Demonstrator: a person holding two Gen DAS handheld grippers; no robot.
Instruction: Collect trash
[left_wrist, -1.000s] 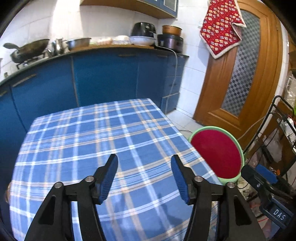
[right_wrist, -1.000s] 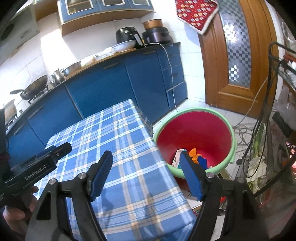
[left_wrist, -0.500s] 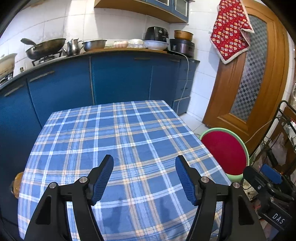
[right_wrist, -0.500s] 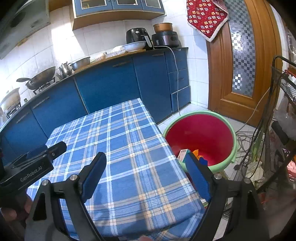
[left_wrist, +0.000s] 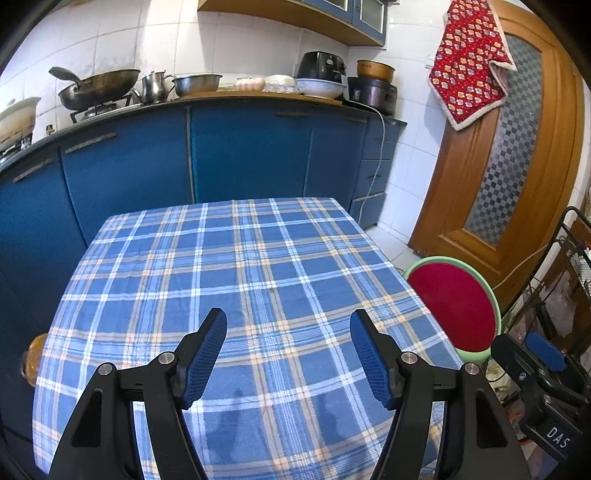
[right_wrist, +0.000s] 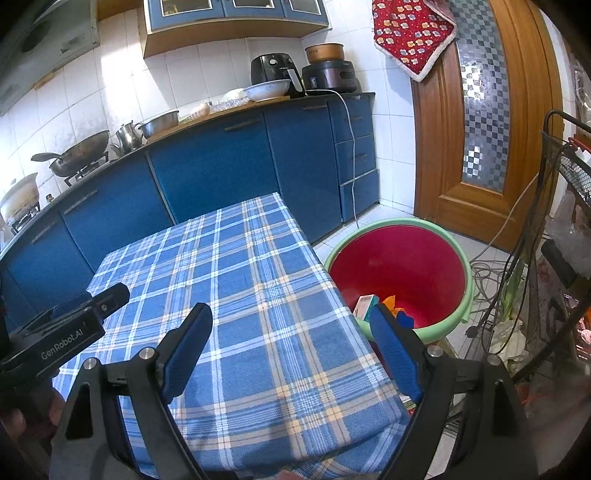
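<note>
A red bucket with a green rim (right_wrist: 402, 266) stands on the floor to the right of the table; it also shows in the left wrist view (left_wrist: 452, 302). Inside it lie a small white-and-teal box (right_wrist: 364, 306) and orange and blue scraps (right_wrist: 397, 312). The table's blue plaid cloth (left_wrist: 258, 280) has no trash on it. My left gripper (left_wrist: 288, 354) is open and empty over the near part of the table. My right gripper (right_wrist: 291, 347) is open and empty over the table's right near corner, beside the bucket.
Blue kitchen cabinets (left_wrist: 229, 151) with a wok, pots and appliances run behind the table. A wooden door (left_wrist: 513, 155) with a red cloth is at the right. A wire rack (right_wrist: 561, 236) and cables crowd the floor by the bucket.
Both grippers have pulled back and risen from the table, so more of the cloth and cabinets show. Both stay open and empty.
</note>
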